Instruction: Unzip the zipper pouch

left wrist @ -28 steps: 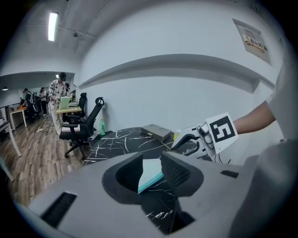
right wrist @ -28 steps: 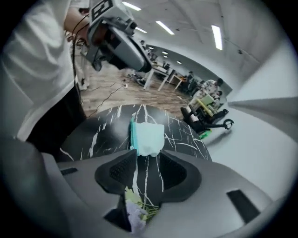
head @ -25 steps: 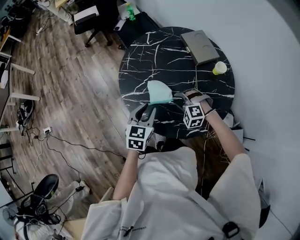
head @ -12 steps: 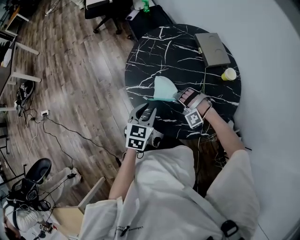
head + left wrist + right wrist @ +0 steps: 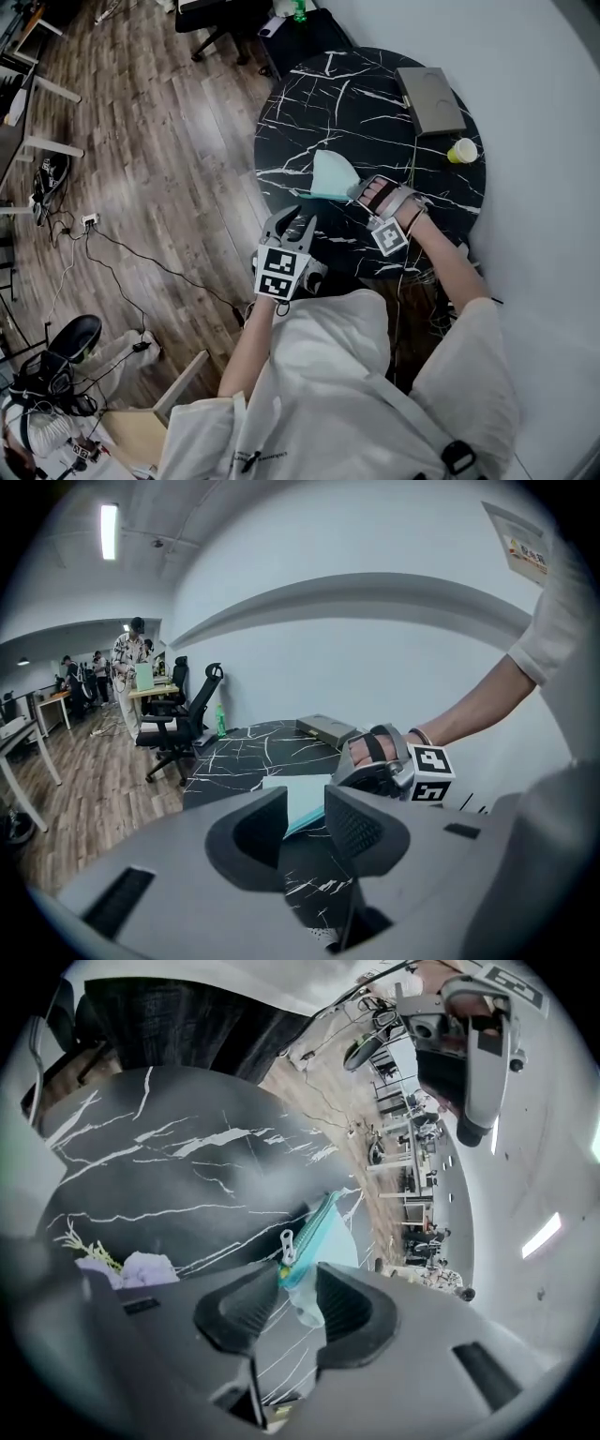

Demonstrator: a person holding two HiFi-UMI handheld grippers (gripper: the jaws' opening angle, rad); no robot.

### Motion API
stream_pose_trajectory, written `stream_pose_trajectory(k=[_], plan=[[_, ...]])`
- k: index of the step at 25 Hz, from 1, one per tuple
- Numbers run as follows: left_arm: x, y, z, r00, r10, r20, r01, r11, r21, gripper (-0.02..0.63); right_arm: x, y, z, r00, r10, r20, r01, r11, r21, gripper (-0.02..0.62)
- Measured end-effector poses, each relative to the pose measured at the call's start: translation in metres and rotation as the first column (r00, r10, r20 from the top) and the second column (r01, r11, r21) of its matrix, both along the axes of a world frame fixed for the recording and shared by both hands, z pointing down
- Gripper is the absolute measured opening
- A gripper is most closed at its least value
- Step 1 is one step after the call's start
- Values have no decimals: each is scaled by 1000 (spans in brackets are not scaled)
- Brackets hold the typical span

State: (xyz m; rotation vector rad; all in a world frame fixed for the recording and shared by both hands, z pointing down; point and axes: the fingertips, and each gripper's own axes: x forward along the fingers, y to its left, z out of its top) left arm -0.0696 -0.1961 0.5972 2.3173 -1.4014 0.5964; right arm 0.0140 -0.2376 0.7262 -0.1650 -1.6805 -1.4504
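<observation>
The pale teal zipper pouch (image 5: 332, 175) lies on the round black marble table (image 5: 309, 103), near its front edge. My right gripper (image 5: 360, 195) is at the pouch's right end. In the right gripper view that end of the pouch (image 5: 302, 1274), with its white zipper pull (image 5: 288, 1241), sits between the jaws. The jaws are closing and a little gap still shows beside the left pad. My left gripper (image 5: 292, 223) hovers at the table's front edge, short of the pouch (image 5: 302, 799), open with nothing between its jaws.
A flat grey case (image 5: 430, 99) and a yellow-green cup (image 5: 460, 150) sit at the table's far right, by the white wall. Office chairs (image 5: 178, 726) and a green bottle (image 5: 299, 9) stand beyond the table. Cables cross the wooden floor (image 5: 141, 169) at the left.
My right gripper has rolled over, so its marker cube faces sideways, and it has closed in on the pouch's right end. The left gripper has hardly moved.
</observation>
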Motion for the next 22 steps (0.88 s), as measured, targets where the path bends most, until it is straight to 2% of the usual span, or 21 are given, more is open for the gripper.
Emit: stream_pose_trajectory(k=[1,5,9,15,22], plan=[[-2,1,-1,1000,-2,1,2,1000,2,132,-2,-2,-2,1000,8,8,-8,1000,6,118],[-11,2,-5,1000,-22,-1,22,1000,13,132,-7,-4,-11,998,58,14,-58,998,-10,71],[-16,1,-11,999,-40,-14,41,999,26,132,-10,-2,-21,985,169,24,-164,978,-128,64],[-17,-1,-19,998,-56,-26,57,997,46,132,-25,-2,-50,912,391,120,-332,878,-344,58],[-11,-3,-26,998,-44,-37,46,997,54,132,-35,-2,-69,836,520,174,-395,791,-468,55]])
